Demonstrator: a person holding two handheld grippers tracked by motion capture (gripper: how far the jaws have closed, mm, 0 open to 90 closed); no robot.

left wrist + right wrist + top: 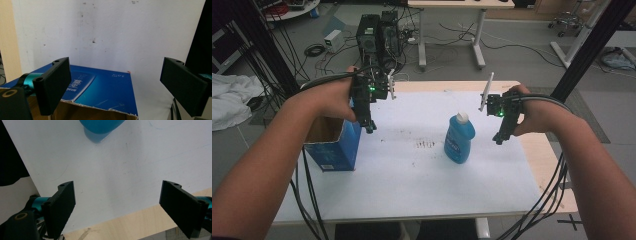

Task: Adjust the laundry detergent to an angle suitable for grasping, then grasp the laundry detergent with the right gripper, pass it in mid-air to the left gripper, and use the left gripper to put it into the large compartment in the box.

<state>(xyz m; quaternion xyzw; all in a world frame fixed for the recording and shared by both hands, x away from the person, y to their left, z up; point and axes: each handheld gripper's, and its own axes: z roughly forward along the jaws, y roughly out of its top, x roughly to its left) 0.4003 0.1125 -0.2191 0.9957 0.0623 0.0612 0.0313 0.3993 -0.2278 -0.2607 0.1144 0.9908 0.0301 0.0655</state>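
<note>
From above, the desk (532, 165) carries a white sheet (412, 170) over most of its wooden top, with bare wood left along the right edge and the far edge. A blue bottle (459, 139) with a white cap stands upright on the sheet, right of the middle. An open blue cardboard box (334, 142) sits at the left edge, its brown inside showing. The left hand (329, 97) holds the left gripper (370, 127) over the box's right side, jaws pointing down; from this height I cannot tell how far they are spread. The right hand (537, 112) holds the right gripper (500, 139) just to the right of the bottle, apart from it, near the right edge of the sheet. Black cables trail from both grippers down past the near edge. A small patch of dark smudges (426, 145) marks the sheet between box and bottle. Looking along the left gripper (117, 82), its two black jaws stand wide apart with nothing between them; below them lies the box (105, 90), its torn brown rim at the bottom, and behind it the marked white sheet (112, 32). Looking along the right gripper (117, 205), the jaws are likewise spread wide and empty, over the sheet (120, 170) and a strip of bare desk (120, 227); the bottle's rounded blue body (101, 125) shows at the top edge, well clear of the jaws.
</note>
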